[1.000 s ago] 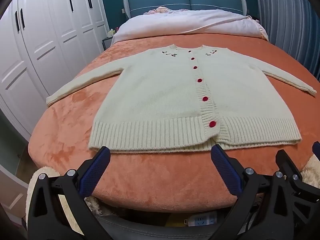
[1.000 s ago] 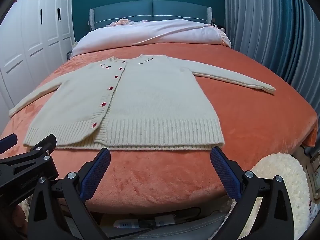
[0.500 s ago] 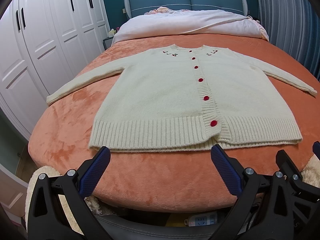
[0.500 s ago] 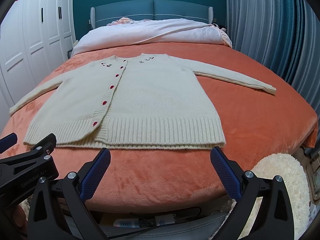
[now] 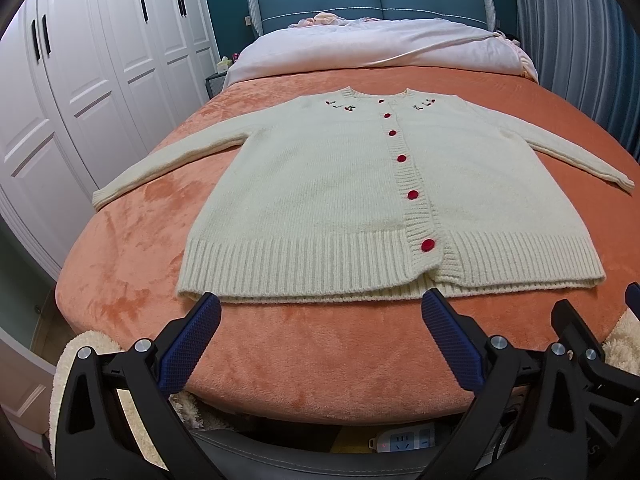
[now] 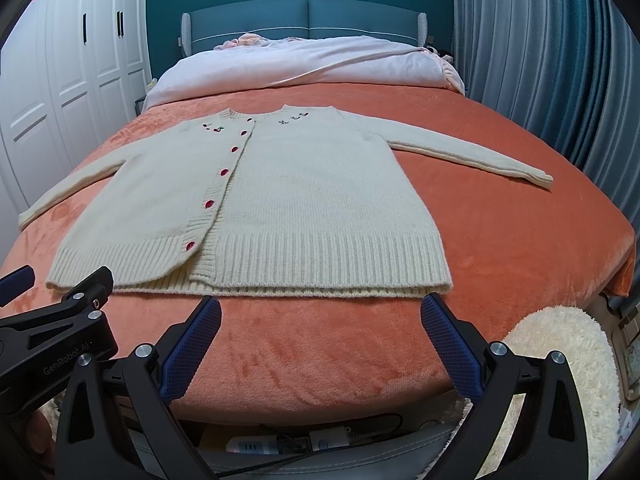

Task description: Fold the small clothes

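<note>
Orange blanket (image 5: 280,344), white wardrobe (image 5: 100,64), teal headboard (image 6: 308,16), grey curtains (image 6: 540,60), pwr strip (image 5: 404,440)

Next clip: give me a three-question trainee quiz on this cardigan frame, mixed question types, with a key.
1. True or false: the left gripper is shut on the cardigan.
2. Multiple choice: the cardigan's sleeves are A) folded across the chest, B) spread outward on the orange blanket, C) hanging off the bed.
3. Fill in: the cardigan's buttons are ___ in colour.

Key:
1. False; both it and the right gripper are open, short of the hem.
2. B
3. red
</note>
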